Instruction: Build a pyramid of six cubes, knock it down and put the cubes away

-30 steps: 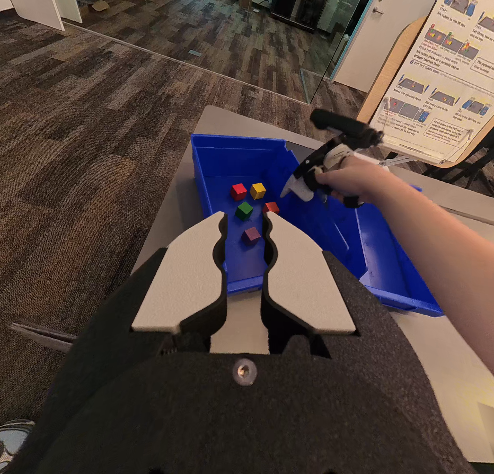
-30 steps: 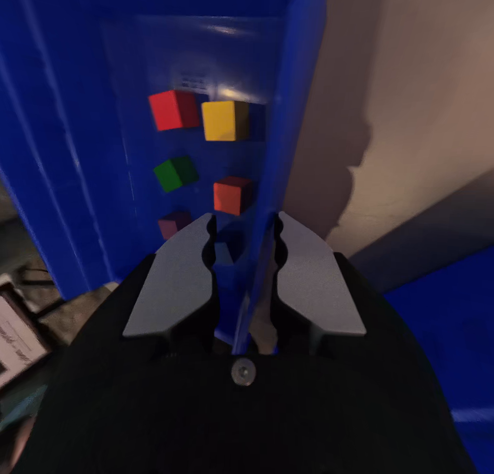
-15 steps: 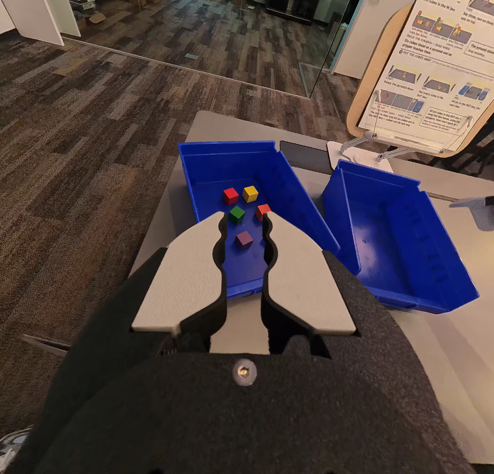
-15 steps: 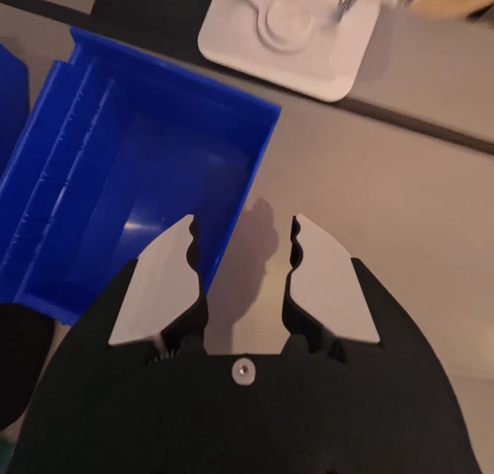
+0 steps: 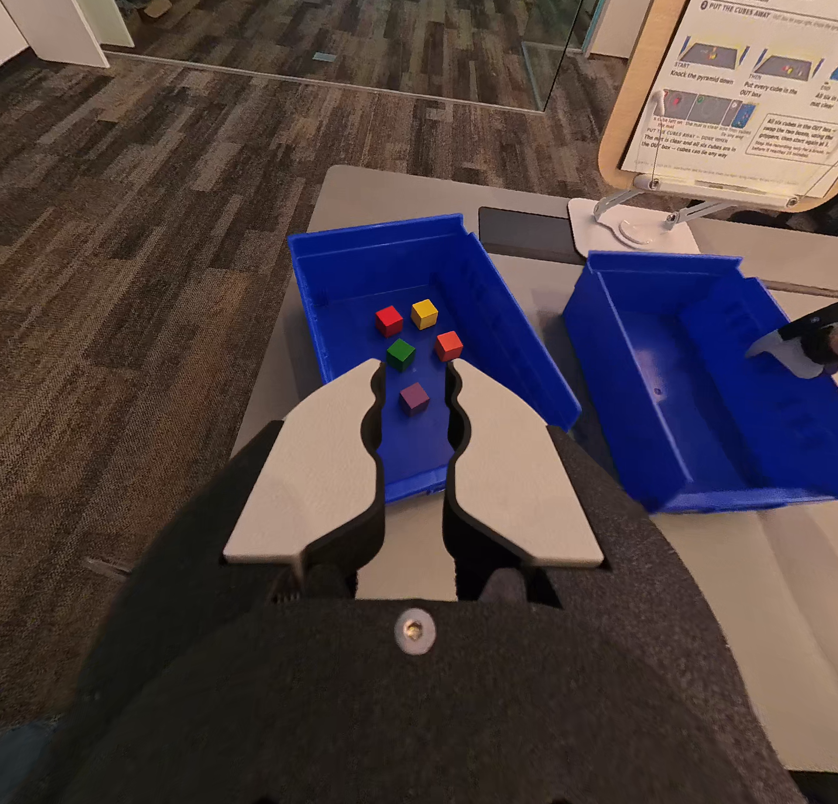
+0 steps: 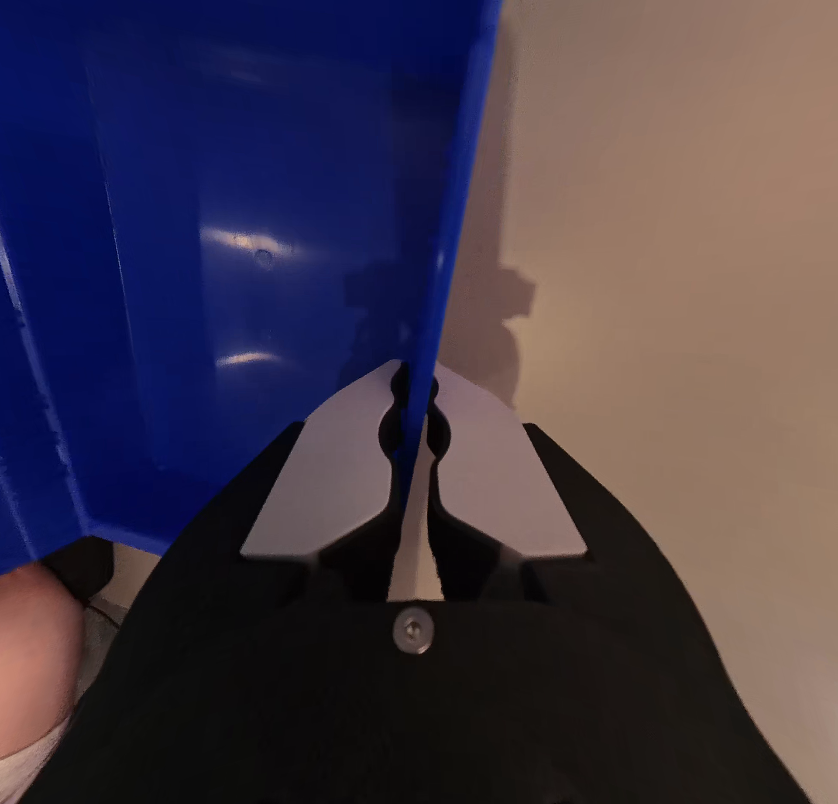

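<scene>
Patterned brown carpet surrounds the grey table (image 5: 390, 193). Half a second ago the right gripper (image 6: 415, 376) hung open over bare tabletop; now its grey fingers (image 6: 349, 456) are pinched almost shut on the right wall of the empty blue plastic bin (image 6: 226, 193), probably to move it. The left gripper (image 5: 415, 370) hovers, moderately open and empty, above the other blue bin (image 5: 376, 243), where red (image 5: 388, 320), yellow (image 5: 424, 313), orange (image 5: 449, 345), green (image 5: 401, 354) and purple (image 5: 413, 398) cubes lie; a sixth is not visible.
</scene>
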A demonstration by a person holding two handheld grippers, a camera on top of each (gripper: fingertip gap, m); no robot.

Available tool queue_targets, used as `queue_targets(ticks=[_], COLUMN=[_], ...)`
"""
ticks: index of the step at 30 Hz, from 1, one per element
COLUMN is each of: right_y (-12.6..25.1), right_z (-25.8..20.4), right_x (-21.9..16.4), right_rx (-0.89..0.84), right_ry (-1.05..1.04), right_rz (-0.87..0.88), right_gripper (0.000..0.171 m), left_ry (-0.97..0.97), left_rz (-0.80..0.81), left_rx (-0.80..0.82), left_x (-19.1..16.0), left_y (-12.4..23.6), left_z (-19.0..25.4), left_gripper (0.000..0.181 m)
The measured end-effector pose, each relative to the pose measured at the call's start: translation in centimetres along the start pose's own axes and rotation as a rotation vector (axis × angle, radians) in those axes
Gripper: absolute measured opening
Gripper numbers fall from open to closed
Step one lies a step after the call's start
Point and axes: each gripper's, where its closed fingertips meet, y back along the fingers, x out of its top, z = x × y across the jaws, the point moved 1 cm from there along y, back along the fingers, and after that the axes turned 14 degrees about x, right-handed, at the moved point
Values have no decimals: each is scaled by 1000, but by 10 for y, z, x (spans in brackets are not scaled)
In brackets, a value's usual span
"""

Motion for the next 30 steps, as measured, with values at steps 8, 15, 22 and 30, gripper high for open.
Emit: queue_targets(ticks=[8,15,22,30], right_y=[51,108,152,188], right_z=[104,213,291,352], right_x=[-16,-53,-93,-131], right_rx=[-55,-72,-99,-122], right_ry=[-8,-85,-174,-288], right_rz=[-21,22,58,108], right_gripper=[7,6,6,6], left_ry=[-23,-70,-118,-133], left_rz=[-2,0,-6,-35], left_rx=[0,25,64,102], left_x=[3,10,15,12], left_y=[-3,-6,-6,-9], left_z=[6,20,36,38], left_gripper=[25,25,26,28])
